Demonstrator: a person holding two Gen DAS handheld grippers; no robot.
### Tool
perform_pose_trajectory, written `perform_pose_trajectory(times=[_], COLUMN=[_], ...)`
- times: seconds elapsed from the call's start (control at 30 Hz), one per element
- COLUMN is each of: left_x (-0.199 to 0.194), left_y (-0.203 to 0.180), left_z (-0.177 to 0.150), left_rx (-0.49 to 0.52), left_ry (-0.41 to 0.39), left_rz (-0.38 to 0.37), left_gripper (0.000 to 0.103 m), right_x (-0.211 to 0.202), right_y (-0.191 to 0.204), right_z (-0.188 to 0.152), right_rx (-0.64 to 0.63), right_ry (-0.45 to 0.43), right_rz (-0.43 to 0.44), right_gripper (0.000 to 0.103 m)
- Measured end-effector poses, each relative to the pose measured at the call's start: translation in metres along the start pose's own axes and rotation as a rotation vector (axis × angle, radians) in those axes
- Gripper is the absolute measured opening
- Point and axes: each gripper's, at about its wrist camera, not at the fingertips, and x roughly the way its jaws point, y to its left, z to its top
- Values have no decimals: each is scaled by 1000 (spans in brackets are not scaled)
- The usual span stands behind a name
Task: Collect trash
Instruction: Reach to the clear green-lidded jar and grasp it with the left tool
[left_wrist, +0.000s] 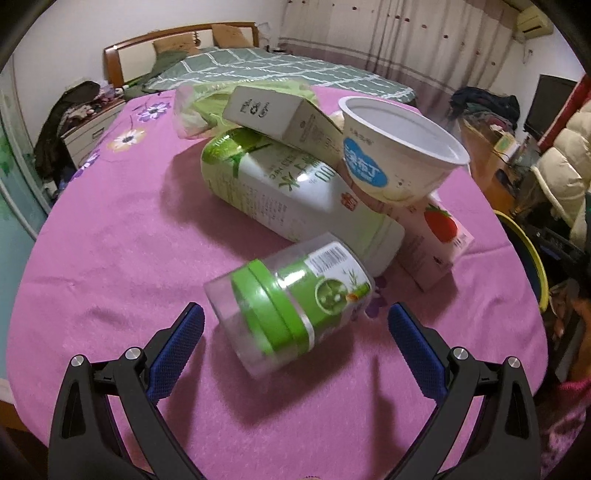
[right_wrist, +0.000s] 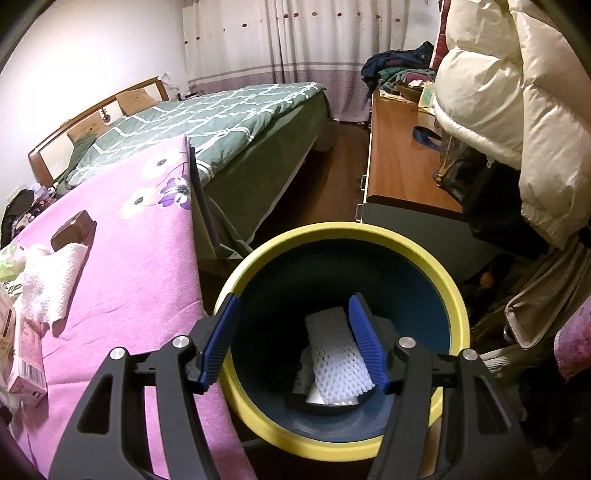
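In the left wrist view a clear plastic jar with a green lid (left_wrist: 291, 306) lies on its side on the pink cloth, just ahead of my open left gripper (left_wrist: 293, 314), whose blue pads do not touch it. Behind it lie a large white and green bottle (left_wrist: 291, 192), a white cup (left_wrist: 399, 147), a pink strawberry carton (left_wrist: 439, 236) and a white box (left_wrist: 280, 114). In the right wrist view my right gripper (right_wrist: 293, 306) hangs open and empty over a dark blue bin with a yellow rim (right_wrist: 417, 243). White foam netting (right_wrist: 332, 354) lies in the bin.
The pink flowered tablecloth (right_wrist: 122, 266) carries a crumpled paper towel (right_wrist: 48, 284), a brown block (right_wrist: 74, 229) and a pink carton (right_wrist: 26, 365). A green bed (right_wrist: 229, 114), a wooden desk (right_wrist: 399, 166) and a cream padded coat (right_wrist: 517, 103) stand around the bin.
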Motion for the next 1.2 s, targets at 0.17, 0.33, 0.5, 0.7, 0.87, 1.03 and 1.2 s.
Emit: perform_pose_trajectory(times=[0.17,0.33,0.5,0.7,0.87,1.03,1.2], left_x=[6,11,14,15,11,7,-2], left_y=[10,43,57,54,55,49,40], left_z=[6,22,25,10,6,1,-2], left_rx=[-10,-46,-74,-19,20,61,90], left_ry=[-14,-45,-13,11,0,-7,-24], left_rz=[41,98,48,-18,-36,-39,-50], left_gripper=[98,92,92,91,75,62,59], right_x=[2,2,2,-1,-1,-1,-4], right_y=[-2,-5,-5,2,4,9,10], right_z=[-2,-3,-3,-5,-5,-6,-7], right_rx=[8,16,16,-7,-8,-13,-8], right_ry=[5,7,8,10,11,14,8], right_rz=[6,4,8,14,17,22,27], right_gripper=[59,59,59,59,59,59,59])
